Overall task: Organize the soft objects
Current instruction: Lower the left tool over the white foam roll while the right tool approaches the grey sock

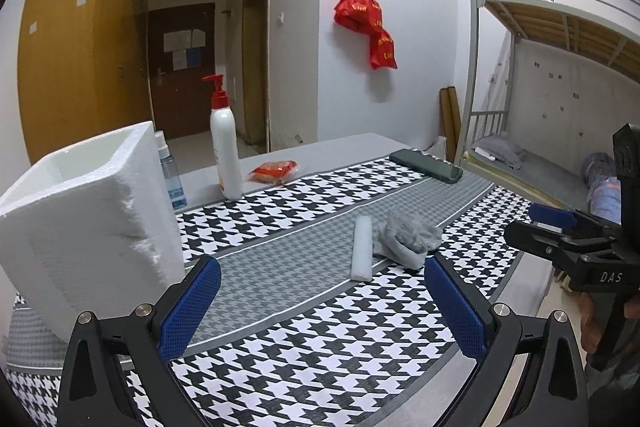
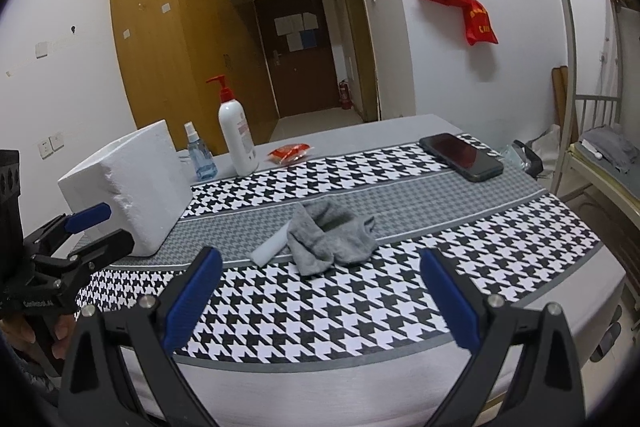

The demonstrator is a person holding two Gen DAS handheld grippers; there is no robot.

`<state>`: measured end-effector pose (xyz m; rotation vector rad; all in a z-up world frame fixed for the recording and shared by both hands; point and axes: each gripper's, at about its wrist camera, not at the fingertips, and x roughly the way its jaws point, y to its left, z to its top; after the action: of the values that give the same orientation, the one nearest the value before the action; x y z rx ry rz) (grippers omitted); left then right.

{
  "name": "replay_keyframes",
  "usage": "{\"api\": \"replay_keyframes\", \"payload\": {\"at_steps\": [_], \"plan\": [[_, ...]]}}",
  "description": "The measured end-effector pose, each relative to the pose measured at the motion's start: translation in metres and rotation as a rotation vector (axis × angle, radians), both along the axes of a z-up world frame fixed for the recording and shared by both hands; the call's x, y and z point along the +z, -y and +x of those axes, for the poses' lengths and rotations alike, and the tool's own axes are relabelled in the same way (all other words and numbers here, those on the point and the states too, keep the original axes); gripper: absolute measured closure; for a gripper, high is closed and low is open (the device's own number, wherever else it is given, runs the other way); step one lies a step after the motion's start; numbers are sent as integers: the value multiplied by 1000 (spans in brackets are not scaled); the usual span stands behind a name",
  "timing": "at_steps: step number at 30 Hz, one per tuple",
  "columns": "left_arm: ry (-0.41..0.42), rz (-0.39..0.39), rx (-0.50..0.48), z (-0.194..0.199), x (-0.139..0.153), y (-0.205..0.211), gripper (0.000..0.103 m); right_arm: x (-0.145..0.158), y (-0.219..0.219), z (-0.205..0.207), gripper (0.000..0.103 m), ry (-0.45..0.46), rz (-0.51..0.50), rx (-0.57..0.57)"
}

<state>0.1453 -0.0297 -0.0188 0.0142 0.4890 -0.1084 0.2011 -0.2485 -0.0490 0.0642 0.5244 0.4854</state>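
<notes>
A crumpled grey sock (image 1: 412, 237) (image 2: 330, 237) lies mid-table on the houndstooth cloth. A white foam stick (image 1: 361, 247) (image 2: 271, 247) rests against its left side. A white foam box (image 1: 86, 223) (image 2: 128, 187) stands open-topped at the left. My left gripper (image 1: 322, 307) is open, low over the cloth, short of the stick and sock. My right gripper (image 2: 320, 301) is open too, nearer the table's front edge, with the sock ahead of it. Each gripper shows in the other's view, the right gripper (image 1: 568, 227) at the far right, the left gripper (image 2: 86, 227) beside the box.
A white pump bottle (image 1: 225, 143) (image 2: 237, 131), a blue spray bottle (image 1: 171, 175) (image 2: 198, 155) and a red packet (image 1: 274, 171) (image 2: 290, 151) stand at the back. A dark phone (image 1: 426, 165) (image 2: 460, 155) lies back right. A metal bunk bed (image 1: 560, 75) flanks the table's right.
</notes>
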Motion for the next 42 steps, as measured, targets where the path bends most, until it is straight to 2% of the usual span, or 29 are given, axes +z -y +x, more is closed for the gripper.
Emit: {"api": "replay_keyframes", "payload": {"at_steps": [18, 42], "plan": [[-104, -14, -6, 33, -17, 14, 1, -14, 10, 24, 2, -59, -10, 8], [-301, 11, -59, 90, -42, 30, 1, -28, 9, 57, 2, -124, -16, 34]]}}
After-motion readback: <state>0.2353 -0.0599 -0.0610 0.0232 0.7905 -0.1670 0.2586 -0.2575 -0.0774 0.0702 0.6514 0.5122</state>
